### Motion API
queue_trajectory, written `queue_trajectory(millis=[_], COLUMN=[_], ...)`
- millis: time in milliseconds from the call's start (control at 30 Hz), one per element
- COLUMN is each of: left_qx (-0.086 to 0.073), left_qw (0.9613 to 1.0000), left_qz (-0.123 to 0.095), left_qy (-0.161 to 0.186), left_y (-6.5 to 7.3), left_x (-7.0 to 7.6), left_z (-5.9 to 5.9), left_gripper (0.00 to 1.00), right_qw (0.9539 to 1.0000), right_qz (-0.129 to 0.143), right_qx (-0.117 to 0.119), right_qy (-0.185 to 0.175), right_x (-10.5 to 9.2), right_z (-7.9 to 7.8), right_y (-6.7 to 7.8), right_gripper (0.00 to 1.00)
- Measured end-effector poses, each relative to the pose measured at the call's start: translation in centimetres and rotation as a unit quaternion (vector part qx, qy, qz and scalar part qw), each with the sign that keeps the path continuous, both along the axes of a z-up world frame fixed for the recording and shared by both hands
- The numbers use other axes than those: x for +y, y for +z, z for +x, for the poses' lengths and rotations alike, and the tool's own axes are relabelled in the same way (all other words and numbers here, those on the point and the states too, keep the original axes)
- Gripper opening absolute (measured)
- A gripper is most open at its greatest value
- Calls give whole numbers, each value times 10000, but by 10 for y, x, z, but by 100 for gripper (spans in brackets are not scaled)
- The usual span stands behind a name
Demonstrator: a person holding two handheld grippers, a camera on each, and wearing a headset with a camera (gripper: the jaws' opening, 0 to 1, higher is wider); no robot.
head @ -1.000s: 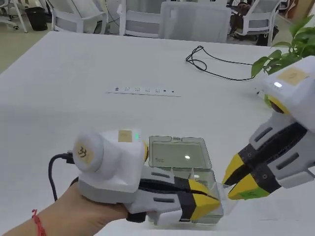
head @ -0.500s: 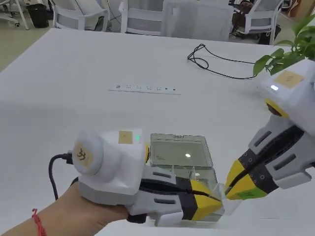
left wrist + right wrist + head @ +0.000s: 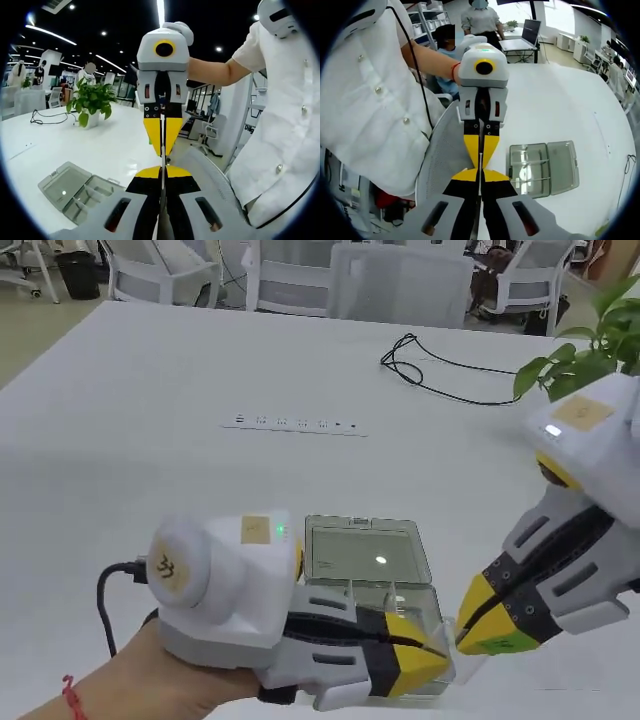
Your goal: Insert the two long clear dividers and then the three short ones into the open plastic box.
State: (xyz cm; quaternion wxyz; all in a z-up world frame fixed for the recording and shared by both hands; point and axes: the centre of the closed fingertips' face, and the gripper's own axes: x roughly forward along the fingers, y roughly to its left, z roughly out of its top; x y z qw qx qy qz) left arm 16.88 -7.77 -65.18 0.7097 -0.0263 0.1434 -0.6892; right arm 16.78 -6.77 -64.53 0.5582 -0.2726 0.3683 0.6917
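The left gripper (image 3: 440,658) and right gripper (image 3: 462,625) meet tip to tip, both closed, apparently pinching 1 clear divider (image 3: 458,645). The open box (image 3: 400,595) lies just beyond them at the counter's (image 3: 200,470) near edge, nearer the left.

Bright even overhead light, soft shadows; gripper views fisheye-warped at edges

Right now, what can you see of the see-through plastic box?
The plastic box is clear with a greyish-green tint, and it is open. Its flat lid lies back on the white table, joined to the tray along one long edge. Thin clear walls split the tray into compartments, which the right gripper view shows best. The box lies flat. In the head view the left gripper covers its near edge; I cannot tell if it touches the box.
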Motion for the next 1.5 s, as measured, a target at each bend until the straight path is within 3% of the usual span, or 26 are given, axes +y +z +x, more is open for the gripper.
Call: queue_trajectory(millis=[200, 367, 433, 900, 1100, 1500], left_qx=[-22, -88, -44, -155, -175, -425], left_qw=[10000, 9999, 9998, 9977, 9949, 9843], left_qz=[-14, 27, 87, 252, 341, 763], left_qy=[39, 112, 147, 609, 928, 1534], left_y=[1, 1, -2, -12, -18, -38], left_x=[0, 2, 4, 21, 35, 68], left_z=[0, 2, 3, 18, 29, 49], left_gripper=[0, 6, 8, 43, 58, 89], right_qw=[10000, 10000, 10000, 9996, 9989, 9967], right_qz=[-18, -11, 0, 77, 105, 122], right_qx=[-29, -60, -66, -252, -374, -635], right_qy=[11, 8, 4, -127, -252, -484], right_x=[-1, -1, 0, 3, 7, 27], right_z=[1, 2, 3, 17, 30, 61], right_y=[0, 1, 2, 8, 8, -6], right_gripper=[3, 3, 3, 3, 3, 3])
